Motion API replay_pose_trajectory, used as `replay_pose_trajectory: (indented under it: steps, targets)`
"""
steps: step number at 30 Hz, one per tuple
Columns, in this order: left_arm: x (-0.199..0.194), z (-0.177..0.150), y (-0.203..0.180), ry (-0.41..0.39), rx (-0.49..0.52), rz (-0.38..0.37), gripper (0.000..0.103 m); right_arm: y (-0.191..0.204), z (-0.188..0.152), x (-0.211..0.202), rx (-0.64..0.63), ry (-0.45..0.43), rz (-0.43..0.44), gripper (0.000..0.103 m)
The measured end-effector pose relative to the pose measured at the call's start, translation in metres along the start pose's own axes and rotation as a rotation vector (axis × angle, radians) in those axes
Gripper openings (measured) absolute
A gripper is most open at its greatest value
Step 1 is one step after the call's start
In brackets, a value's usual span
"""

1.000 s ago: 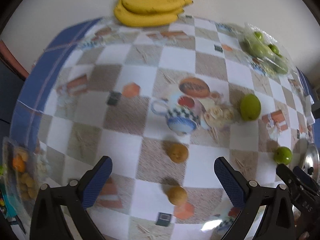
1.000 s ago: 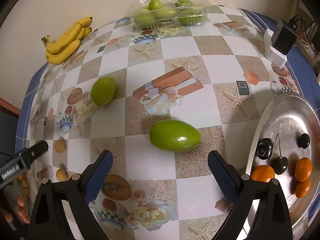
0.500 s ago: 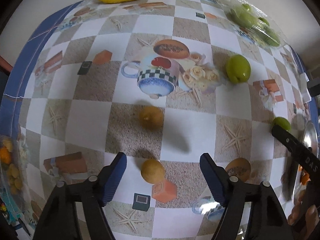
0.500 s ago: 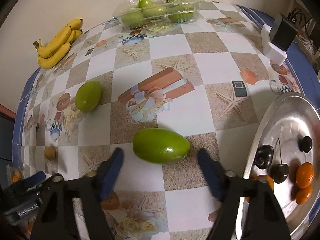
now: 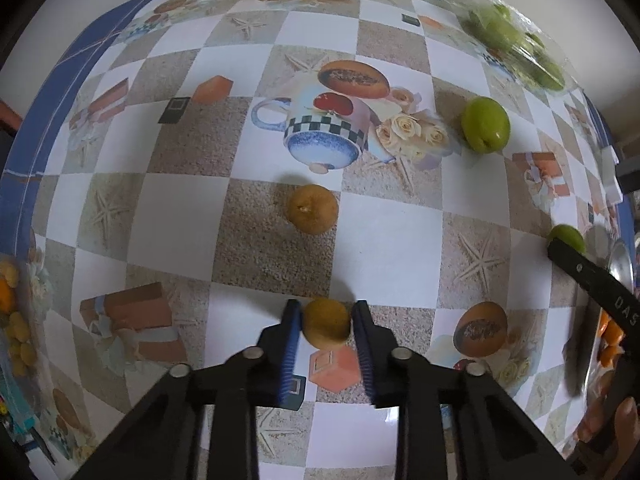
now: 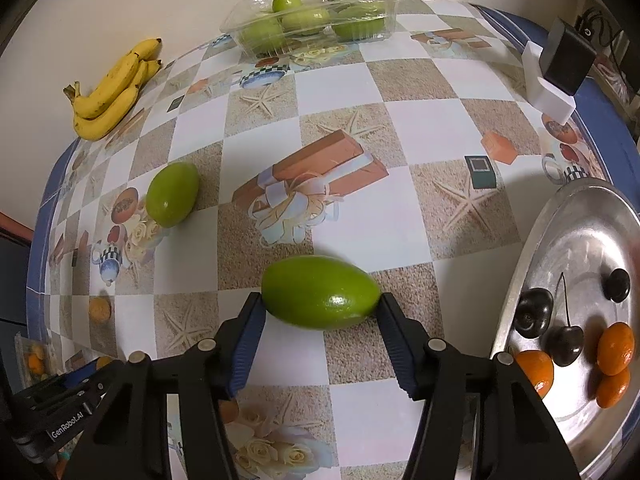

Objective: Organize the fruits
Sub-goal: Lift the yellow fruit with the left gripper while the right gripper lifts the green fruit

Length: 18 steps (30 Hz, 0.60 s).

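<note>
The job looks partly done. On the right, the shiny metal tray (image 6: 560, 240) already holds some small fruit: dark cherries (image 6: 534, 317) and little oranges (image 6: 616, 348). Far back by the wall sit the bananas (image 6: 114, 92) and a clear plastic box (image 6: 312, 12) with green fruit in it, so those seem to be in their places (that is my guess, not something I can be sure of). What is left lies loose on the checked tablecloth (image 6: 400, 120). The left gripper (image 5: 326, 326) points down and its jaws have just been closing; now they are pressed tight on a small brown fruit (image 5: 326, 328) near the front of the table. A second brown fruit (image 5: 313, 209) sits a bit farther back, with nothing touching it. The right gripper (image 6: 320, 332) has also just been closing its jaws, and they now squeeze the two ends of a big green fruit (image 6: 320, 298), which sits on the cloth just left of the tray. Another green fruit (image 6: 172, 194) waits farther off on the left. So two fruits are caught but not put away, and at least two more are waiting after that.
</note>
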<state>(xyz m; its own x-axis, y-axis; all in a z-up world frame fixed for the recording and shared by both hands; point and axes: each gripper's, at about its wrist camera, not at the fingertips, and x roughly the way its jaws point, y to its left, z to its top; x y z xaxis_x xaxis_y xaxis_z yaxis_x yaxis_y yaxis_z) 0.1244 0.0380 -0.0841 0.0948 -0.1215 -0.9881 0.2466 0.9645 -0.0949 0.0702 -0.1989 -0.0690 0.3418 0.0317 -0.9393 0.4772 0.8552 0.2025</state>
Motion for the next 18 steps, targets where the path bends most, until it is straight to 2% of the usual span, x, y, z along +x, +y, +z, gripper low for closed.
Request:
replay_pose_trajectory:
  steps: [8, 18]
  targets:
    - [-0.01, 0.006, 0.004, -0.046, -0.008, -0.01, 0.027, -0.002, -0.001, -0.003, 0.003, 0.002, 0.016, 0.059]
    - [-0.041, 0.019, -0.003, -0.13, -0.009, -0.016, 0.027, 0.008, -0.008, -0.03, -0.023, -0.033, 0.056, 0.059]
